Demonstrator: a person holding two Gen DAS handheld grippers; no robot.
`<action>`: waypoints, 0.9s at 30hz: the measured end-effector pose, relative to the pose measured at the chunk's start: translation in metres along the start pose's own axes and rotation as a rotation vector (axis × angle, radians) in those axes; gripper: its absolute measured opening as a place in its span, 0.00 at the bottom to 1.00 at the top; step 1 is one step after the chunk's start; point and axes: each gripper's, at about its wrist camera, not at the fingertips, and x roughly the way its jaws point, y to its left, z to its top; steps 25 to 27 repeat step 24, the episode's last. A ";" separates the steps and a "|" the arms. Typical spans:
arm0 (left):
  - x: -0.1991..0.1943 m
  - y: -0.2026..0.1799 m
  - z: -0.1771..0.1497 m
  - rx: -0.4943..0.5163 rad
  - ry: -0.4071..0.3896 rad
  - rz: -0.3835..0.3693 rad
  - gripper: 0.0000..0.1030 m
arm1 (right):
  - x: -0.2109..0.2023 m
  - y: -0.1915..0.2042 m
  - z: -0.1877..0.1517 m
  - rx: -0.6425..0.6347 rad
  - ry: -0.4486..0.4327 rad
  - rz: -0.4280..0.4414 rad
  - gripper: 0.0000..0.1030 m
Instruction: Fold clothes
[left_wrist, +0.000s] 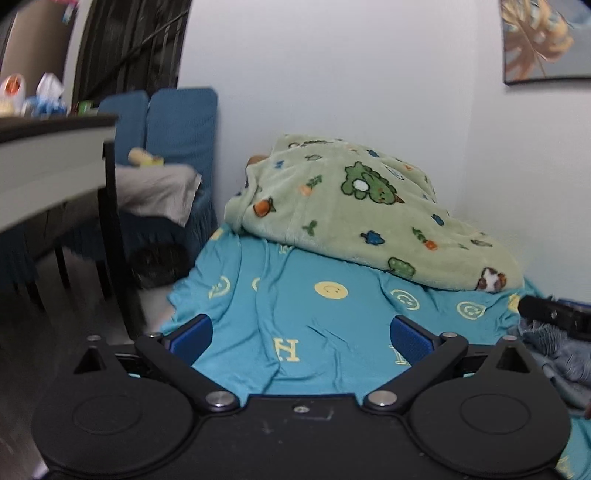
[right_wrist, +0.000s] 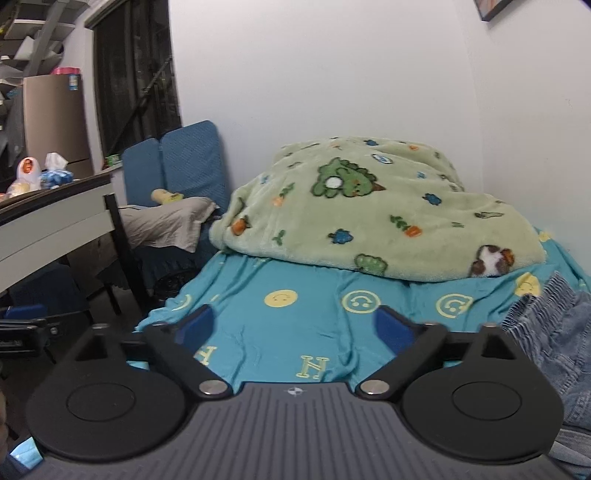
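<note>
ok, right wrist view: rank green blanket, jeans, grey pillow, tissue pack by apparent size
1. green blanket, largest
2. jeans, cut off by the frame edge and near the camera, so its rank is unsure
3. grey pillow
4. tissue pack, smallest, though farthest away

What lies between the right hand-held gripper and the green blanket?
In the right wrist view, only bare teal bedsheet lies between the open right hand-held gripper and the green blanket.
</note>
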 end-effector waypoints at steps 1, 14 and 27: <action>0.001 0.001 0.000 -0.007 0.004 0.006 1.00 | 0.000 0.001 -0.001 -0.009 -0.001 -0.001 1.00; 0.002 0.006 -0.001 -0.030 0.017 0.059 1.00 | 0.005 0.007 -0.004 -0.046 0.009 -0.010 1.00; 0.000 0.003 -0.002 0.001 0.006 0.054 1.00 | 0.005 0.011 -0.006 -0.062 0.005 -0.035 1.00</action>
